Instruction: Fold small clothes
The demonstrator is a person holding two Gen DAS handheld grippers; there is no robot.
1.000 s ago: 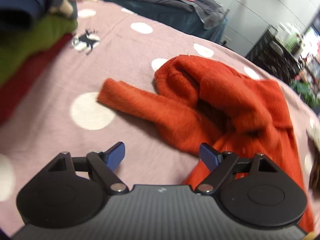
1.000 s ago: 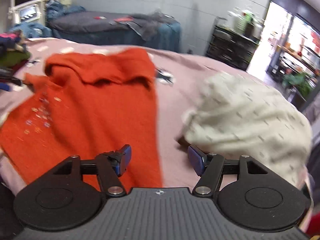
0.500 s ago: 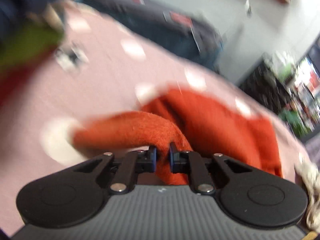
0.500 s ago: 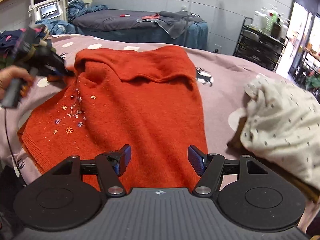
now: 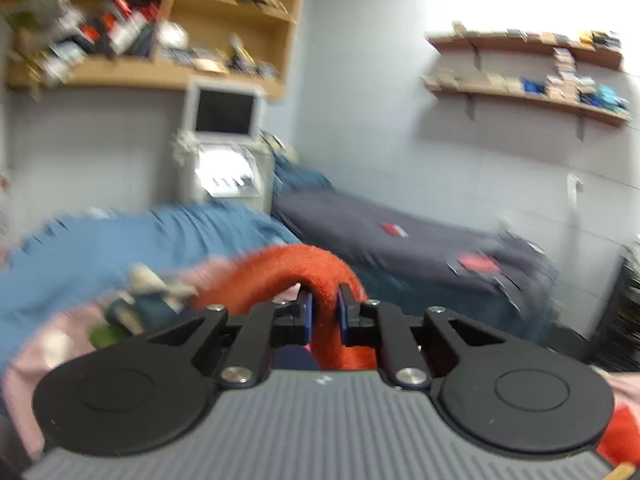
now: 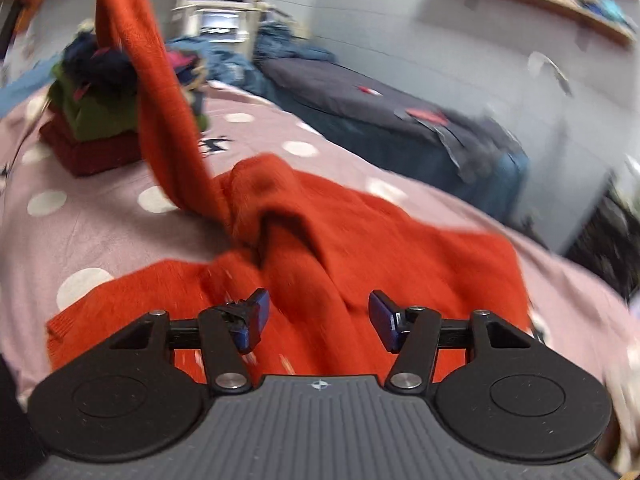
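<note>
**Right wrist view: sleeve lifted off the bed**

Right wrist view shows a pink bed [image 6: 104,232] with white dots, and the orange sweater [image 6: 392,248] spread across it, body lying mostly flat with a bunched ridge near its middle. One sleeve [image 6: 160,112] rises steeply from that ridge toward the top left corner, pulled taut. Behind the sleeve sits a stack [image 6: 96,128] of folded clothes: dark red at the bottom, green above, navy on top.

The right gripper [image 6: 318,316] hovers just above the sweater's body with its fingers spread wide and nothing between them. In the left wrist view, the left gripper [image 5: 325,312] is pressed together on the sleeve [image 5: 296,268], which arches up out of the pinch and drops away to the left; the rest of the sweater is hidden from that camera.

The sweater looks like a fuzzy, thick knit: soft, light, limp, likely to stretch and drag its body along when a sleeve is pulled. It should grip well, not slip. For folding, the sleeve end and the hem corners or shoulder seams seem the best holds, with the free gripper pinning the body flat.

No brand, label or legible writing can be made out; both views are motion-blurred.
</note>
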